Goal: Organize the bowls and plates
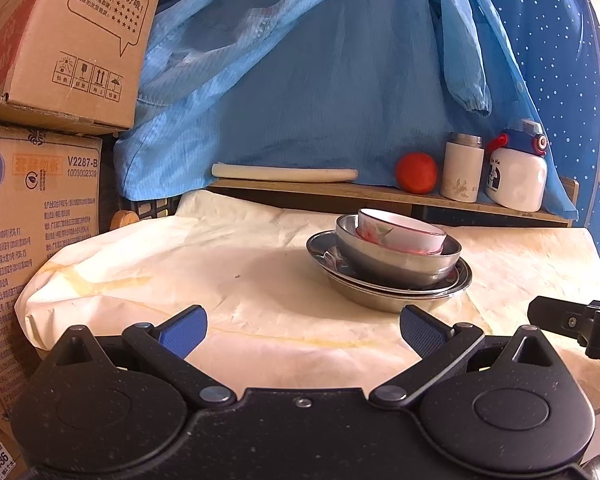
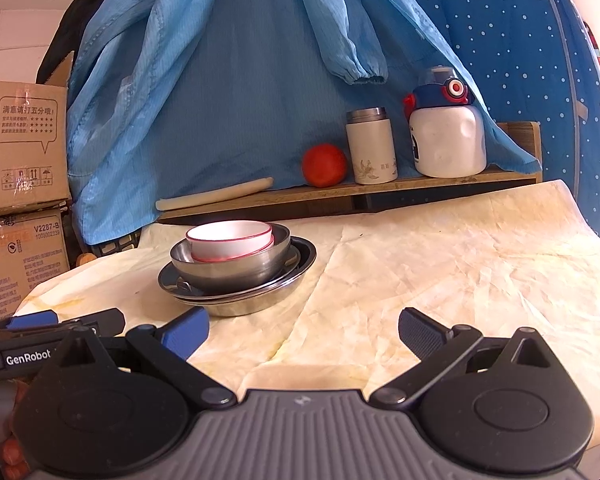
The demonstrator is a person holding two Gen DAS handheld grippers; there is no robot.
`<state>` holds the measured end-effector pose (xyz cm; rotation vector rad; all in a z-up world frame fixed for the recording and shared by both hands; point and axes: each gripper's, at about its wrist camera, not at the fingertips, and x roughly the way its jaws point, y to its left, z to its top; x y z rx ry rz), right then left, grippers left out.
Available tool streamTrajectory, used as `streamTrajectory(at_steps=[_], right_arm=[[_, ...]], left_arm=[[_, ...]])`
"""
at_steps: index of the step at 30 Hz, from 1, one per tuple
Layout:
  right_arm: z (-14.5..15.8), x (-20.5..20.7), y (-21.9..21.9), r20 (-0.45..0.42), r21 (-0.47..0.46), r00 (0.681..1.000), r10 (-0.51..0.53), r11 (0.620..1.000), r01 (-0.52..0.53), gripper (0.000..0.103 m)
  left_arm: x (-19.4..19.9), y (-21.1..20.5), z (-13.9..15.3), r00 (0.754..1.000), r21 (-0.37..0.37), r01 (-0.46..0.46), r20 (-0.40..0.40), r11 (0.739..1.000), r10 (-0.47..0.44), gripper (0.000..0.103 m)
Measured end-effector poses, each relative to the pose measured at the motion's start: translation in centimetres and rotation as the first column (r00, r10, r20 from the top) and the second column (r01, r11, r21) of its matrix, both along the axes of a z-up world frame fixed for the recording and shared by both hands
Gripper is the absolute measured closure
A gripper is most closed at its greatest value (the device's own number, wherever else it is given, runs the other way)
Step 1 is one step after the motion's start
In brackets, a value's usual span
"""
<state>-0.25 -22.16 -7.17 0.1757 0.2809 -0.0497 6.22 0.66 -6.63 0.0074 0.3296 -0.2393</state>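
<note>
From your left wrist view, your left gripper (image 1: 303, 330) hangs with its blue fingers spread wide and nothing between them, above the near edge of the paper-covered table (image 1: 180, 264). The stack sits toward the table's middle, right of your line: a white ceramic bowl (image 1: 400, 232) nested in a steel bowl (image 1: 396, 260), on steel plates (image 1: 388, 284). The tip of your right gripper (image 1: 572, 326) shows at the right edge. From your right wrist view, your right gripper (image 2: 303, 330) is likewise wide apart and empty, with the stack ahead and to its left, the white ceramic bowl (image 2: 230, 240) topmost, steel bowl (image 2: 232, 264) and steel plates (image 2: 236, 286) beneath. Everything is already nested, mouths upward, round with no long axis, though the white bowl tilts slightly. You seem to be at the end, or backed off; if anything remains, it is levelling that bowl, which calls for a gentle rim pinch.
</note>
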Motion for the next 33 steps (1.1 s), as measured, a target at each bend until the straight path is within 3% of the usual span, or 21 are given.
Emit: streamTrajectory(at_steps=[33], right_arm=[[0.03,0.15,-0.33,0.002,0.001,1.000,-0.003,1.000,0.003,0.000]], left_arm=[[-0.58,-0.61,0.44,0.999,0.029,0.004,0.043,1.000,-0.005,0.001]])
